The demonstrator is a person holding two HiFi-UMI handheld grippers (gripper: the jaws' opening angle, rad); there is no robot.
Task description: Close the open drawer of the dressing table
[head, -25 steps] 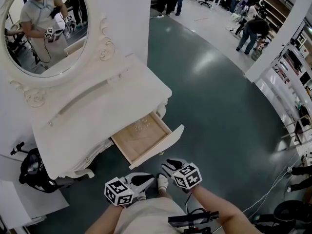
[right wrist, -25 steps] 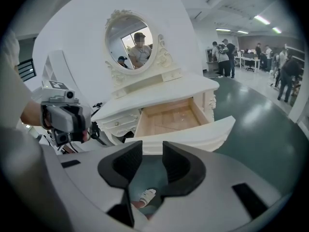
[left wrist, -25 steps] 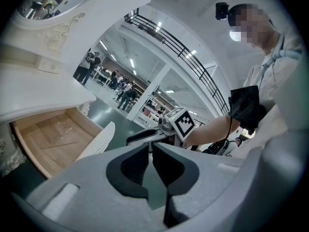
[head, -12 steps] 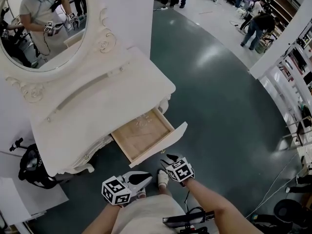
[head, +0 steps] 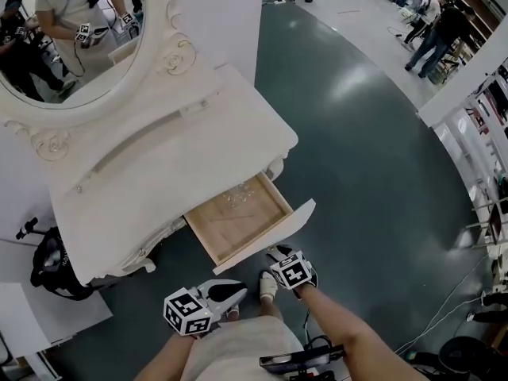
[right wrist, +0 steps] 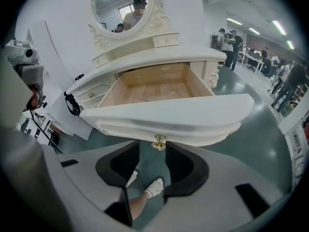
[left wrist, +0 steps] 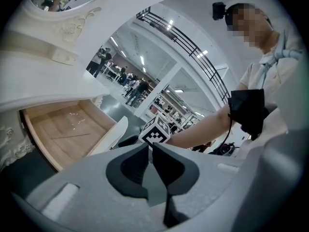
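- Glossy dark floor (head: 373, 157); white table (head: 198, 145), drawer (head: 238, 222) pulled out at its front.
- Right gripper view alone shows the brass knob (right wrist: 158, 142), just ahead of the right gripper (right wrist: 152, 150), jaws parted, empty.
- Left gripper (left wrist: 150, 152) clenched, empty.

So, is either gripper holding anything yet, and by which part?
Nothing is held. The right gripper is open, with the drawer knob at its tips, ungripped. The left gripper is empty.
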